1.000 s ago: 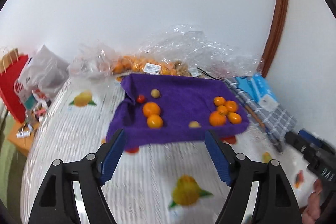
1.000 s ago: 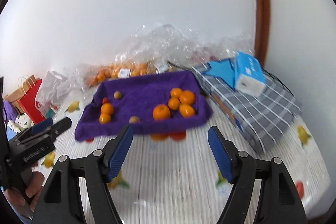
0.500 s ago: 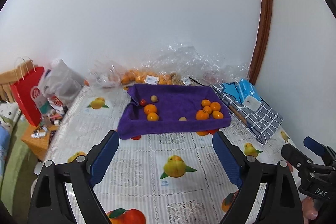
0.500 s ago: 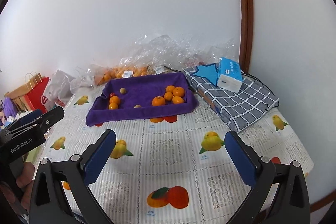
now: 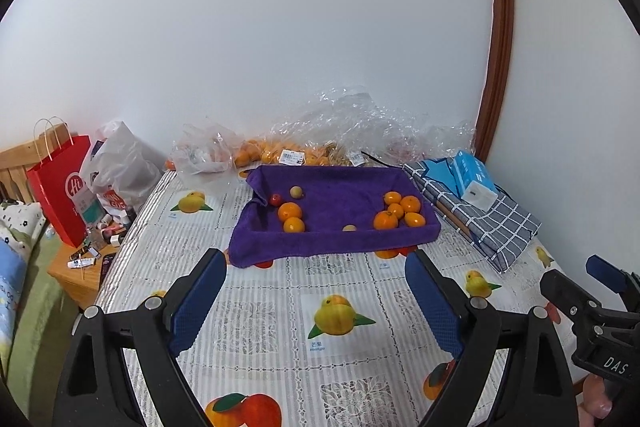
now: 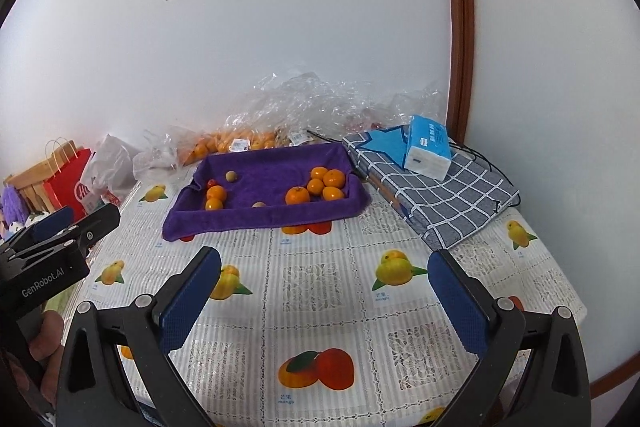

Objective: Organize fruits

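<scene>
A purple towel (image 5: 340,227) (image 6: 256,215) lies at the far side of the table, edges turned up like a tray. On its right sits a cluster of several oranges (image 5: 398,213) (image 6: 324,185). On its left lie two oranges (image 5: 290,213) (image 6: 216,195), a small red fruit (image 5: 275,199) and a small tan fruit (image 5: 296,191); another tan fruit (image 5: 349,228) lies at the front middle. My left gripper (image 5: 316,297) is open and empty, well short of the towel. My right gripper (image 6: 325,287) is open and empty over the near table.
Clear plastic bags with more oranges (image 5: 280,155) lie against the wall behind the towel. A checked cloth bundle (image 6: 440,195) with a blue tissue pack (image 6: 428,147) is at the right. A red paper bag (image 5: 60,187) and a low wooden stand (image 5: 76,271) stand left of the table.
Both grippers have pulled back from the towel, which now looks smaller and farther away. Both stay open and empty. The fruits have not moved.
</scene>
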Available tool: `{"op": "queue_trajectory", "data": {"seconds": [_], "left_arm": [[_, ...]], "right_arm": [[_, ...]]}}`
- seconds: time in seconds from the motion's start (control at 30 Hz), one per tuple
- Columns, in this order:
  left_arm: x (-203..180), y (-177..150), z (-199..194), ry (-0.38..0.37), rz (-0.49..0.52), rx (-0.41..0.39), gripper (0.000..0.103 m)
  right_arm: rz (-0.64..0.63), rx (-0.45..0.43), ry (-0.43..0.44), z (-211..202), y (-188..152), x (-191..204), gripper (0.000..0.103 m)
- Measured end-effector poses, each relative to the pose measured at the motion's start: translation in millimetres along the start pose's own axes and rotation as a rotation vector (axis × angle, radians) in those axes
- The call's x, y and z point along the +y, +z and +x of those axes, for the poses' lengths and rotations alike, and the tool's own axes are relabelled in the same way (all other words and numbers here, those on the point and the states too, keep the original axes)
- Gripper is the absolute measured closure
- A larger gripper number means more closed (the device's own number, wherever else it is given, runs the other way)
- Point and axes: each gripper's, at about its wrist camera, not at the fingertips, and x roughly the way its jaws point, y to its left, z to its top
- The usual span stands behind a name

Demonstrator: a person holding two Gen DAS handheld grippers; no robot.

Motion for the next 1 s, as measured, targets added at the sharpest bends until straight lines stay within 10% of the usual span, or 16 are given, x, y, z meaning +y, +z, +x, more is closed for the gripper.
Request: {"op": "queue_trajectory", "data": {"seconds": [1.0], "left_arm": [[4.4,-0.1,-6.2,0.013,-0.005,-0.006,0.012]], "right_arm": [[-0.011,0.01,-0.004,4.1,-3.7,8.6,0.001]]}}
